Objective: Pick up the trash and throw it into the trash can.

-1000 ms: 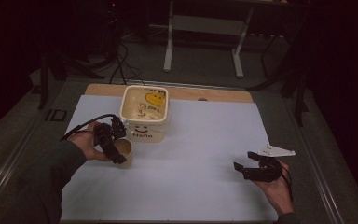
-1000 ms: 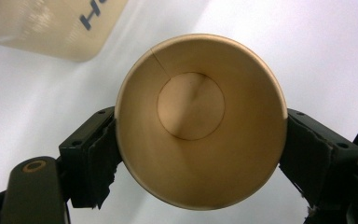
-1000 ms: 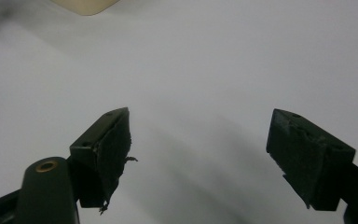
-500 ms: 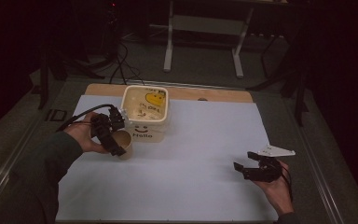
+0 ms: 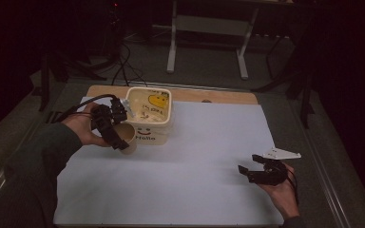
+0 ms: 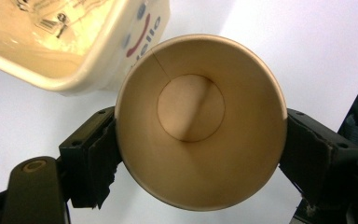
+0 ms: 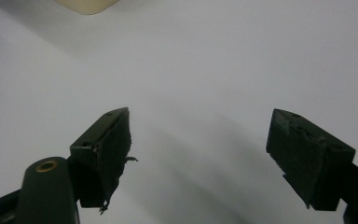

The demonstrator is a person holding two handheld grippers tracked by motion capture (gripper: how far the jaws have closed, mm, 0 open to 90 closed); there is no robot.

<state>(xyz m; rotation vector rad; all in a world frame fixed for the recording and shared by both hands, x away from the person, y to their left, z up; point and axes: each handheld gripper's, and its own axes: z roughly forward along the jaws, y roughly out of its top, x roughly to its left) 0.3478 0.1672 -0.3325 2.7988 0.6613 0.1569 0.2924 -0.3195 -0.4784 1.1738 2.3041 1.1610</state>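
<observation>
One paper cup (image 6: 200, 121), one cream plastic tub (image 5: 148, 114) and two handheld grippers, left (image 5: 116, 137) and right (image 5: 252, 171), sit over one white table (image 5: 209, 156).

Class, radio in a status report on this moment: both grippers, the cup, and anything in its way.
Left gripper shut on cup, cup off the table. Right gripper open, empty, low over table. Tub right beside cup.

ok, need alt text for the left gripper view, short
A brown paper cup is clamped by its sides between the two black jaws of the left hand-held gripper, its open mouth facing the camera and its inside empty. Behind it, at upper left, a cream plastic tub printed "Hello" stands on the white table.
</observation>
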